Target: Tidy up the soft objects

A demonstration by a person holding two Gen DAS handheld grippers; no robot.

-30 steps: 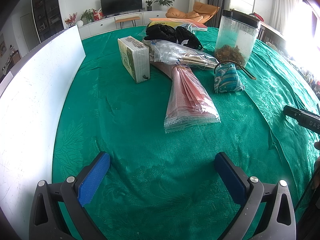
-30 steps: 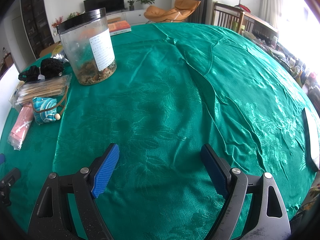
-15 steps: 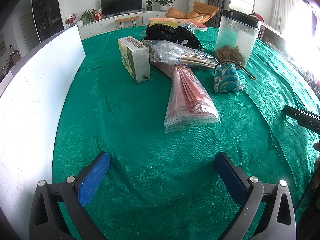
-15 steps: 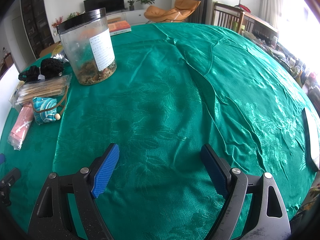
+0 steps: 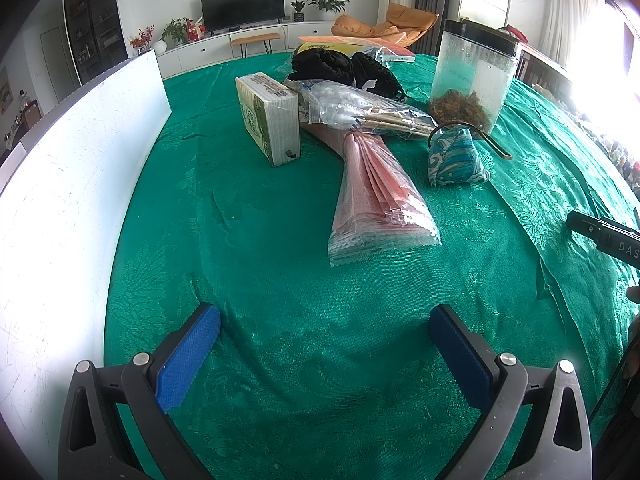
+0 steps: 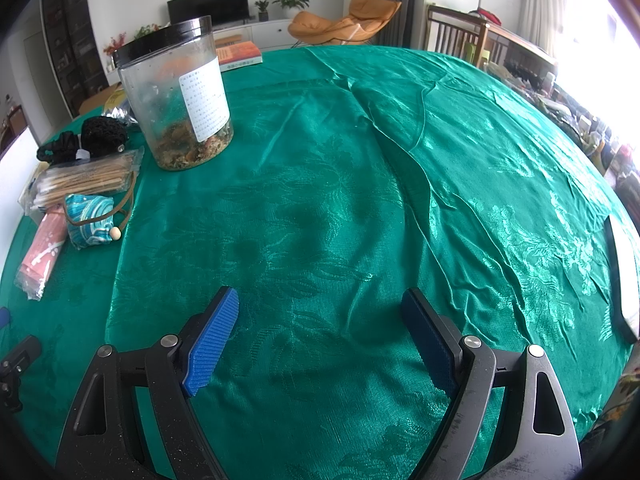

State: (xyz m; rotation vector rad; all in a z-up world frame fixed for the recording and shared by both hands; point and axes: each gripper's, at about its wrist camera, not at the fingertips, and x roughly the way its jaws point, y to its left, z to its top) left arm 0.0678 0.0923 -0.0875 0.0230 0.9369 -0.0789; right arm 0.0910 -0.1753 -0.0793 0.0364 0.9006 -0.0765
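A clear bag of pink sheets point(image 5: 378, 204) lies on the green tablecloth point(image 5: 280, 280), ahead of my left gripper point(image 5: 324, 320), which is open and empty. Behind it sit a blue patterned pouch point(image 5: 454, 158), a bag of cotton swabs and sticks point(image 5: 360, 114), a tissue pack point(image 5: 270, 118) and black fabric point(image 5: 336, 66). My right gripper point(image 6: 320, 300) is open over bare cloth. In its view the pouch point(image 6: 90, 220), the swab bag point(image 6: 86, 182), the pink bag point(image 6: 42, 254) and the black fabric point(image 6: 86, 142) lie far left.
A tall clear jar with a black lid point(image 5: 472, 76) point(image 6: 180, 96) holds dried bits. A white board point(image 5: 60, 200) stands along the left. Books point(image 6: 238, 54) lie at the far edge. A white object point(image 6: 624, 272) lies at the right table edge.
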